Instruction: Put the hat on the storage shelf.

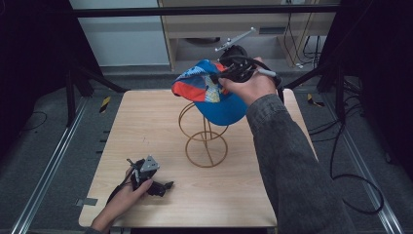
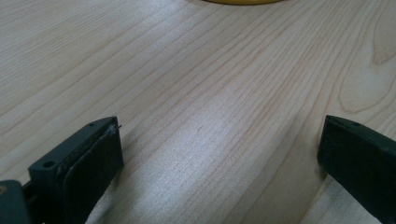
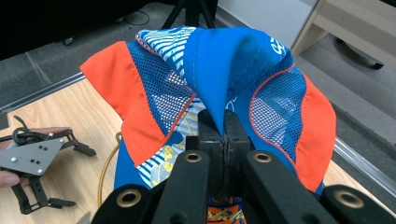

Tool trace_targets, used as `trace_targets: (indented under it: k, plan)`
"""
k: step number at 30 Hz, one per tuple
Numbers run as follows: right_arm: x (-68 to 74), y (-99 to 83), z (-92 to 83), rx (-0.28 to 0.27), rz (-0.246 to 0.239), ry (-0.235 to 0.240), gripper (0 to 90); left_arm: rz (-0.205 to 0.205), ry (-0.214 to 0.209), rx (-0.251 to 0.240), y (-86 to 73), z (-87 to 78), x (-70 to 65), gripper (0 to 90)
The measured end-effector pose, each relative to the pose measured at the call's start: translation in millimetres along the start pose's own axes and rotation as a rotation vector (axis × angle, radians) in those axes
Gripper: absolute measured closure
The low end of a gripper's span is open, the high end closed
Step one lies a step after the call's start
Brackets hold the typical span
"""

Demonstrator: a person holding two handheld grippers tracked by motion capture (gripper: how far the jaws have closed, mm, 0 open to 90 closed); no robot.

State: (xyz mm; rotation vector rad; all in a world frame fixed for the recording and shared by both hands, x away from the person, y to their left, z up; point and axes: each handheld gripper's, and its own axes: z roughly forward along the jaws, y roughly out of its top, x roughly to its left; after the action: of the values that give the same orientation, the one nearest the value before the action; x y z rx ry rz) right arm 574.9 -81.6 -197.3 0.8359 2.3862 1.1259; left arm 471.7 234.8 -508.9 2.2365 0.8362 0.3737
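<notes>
Your right gripper (image 3: 223, 122) pinches the cap (image 3: 219, 79) above the wire stand (image 1: 206, 139); your left gripper (image 1: 160, 187) rests wide open, empty, on the bench (image 1: 146, 122).

The cap (image 1: 214, 95) is blue with orange panels, blue mesh and striped patterned patches. It hangs crumpled above the gold wire stand (image 1: 204, 139) near the table's far edge, 1 fold of its blue fabric pinched up into a peak.

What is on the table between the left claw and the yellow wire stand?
Nothing: in the high view, only bare wooden table lies between the left claw and the wire stand. The left gripper view shows bare wood too.
</notes>
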Motion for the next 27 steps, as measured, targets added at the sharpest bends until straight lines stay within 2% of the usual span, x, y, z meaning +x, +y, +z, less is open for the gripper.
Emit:
trace_targets:
  k: [27]
  plan:
    - [14.9, -4.9, 17.1, 0.053, -0.03, 0.055, 89.6, 0.0, -0.001, 0.0, -0.1, -0.1, -0.1, 0.0]
